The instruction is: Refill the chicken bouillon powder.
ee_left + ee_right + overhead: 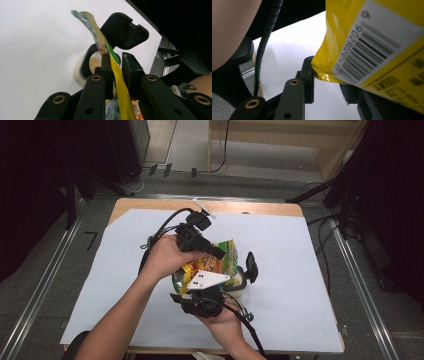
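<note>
A yellow snack bag (220, 262) hangs in the air between both grippers, over the middle of the white-covered table (300, 245). My left gripper (218, 253) is shut on the bag's upper edge; in the left gripper view the thin bag (122, 95) runs up between the jaws of the left gripper (117, 58). My right gripper (194, 289) grips the bag's bottom corner from the near side, where the barcode side of the bag (362, 37) sits in the right gripper (328, 80). Just beneath stands a pale jar (86, 66) holding tan granules, its black lid (125, 30) flipped open.
The jar (241, 287) and its raised lid (251, 266) stand just right of the grippers. White sheet lies bare on all sides. Metal floor rails (45, 280) flank the table, and cables and dark stands (345, 195) lie beyond its far edge.
</note>
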A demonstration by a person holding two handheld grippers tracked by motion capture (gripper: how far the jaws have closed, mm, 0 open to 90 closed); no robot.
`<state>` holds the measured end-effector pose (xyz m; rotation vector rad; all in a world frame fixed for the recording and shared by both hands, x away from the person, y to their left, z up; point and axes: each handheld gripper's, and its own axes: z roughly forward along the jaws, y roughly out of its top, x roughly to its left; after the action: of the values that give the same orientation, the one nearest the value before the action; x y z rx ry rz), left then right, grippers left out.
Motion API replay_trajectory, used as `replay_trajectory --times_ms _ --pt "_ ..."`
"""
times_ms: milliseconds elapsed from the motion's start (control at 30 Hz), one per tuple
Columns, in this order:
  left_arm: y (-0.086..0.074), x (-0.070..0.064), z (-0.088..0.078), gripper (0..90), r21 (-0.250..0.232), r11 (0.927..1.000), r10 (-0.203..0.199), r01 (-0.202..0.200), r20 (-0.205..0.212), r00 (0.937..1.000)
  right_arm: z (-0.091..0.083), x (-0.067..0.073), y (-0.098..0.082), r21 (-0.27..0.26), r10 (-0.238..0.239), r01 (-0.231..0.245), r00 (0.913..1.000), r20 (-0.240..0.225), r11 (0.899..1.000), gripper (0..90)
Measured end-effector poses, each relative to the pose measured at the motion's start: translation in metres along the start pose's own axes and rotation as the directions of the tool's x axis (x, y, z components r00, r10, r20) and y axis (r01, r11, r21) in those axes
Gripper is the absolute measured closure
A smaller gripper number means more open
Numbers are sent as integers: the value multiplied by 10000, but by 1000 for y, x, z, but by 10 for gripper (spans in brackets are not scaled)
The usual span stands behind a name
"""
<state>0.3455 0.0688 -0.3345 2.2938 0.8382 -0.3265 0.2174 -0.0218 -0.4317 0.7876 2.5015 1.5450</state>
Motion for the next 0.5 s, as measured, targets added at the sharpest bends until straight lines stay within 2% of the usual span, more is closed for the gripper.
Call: replay_trajectory --times_ms 500 --pt "0 -1 1 805 18 10000 41 -41 22 10000 0 0 -1 -25 -20 20 10000 36 10000 693"
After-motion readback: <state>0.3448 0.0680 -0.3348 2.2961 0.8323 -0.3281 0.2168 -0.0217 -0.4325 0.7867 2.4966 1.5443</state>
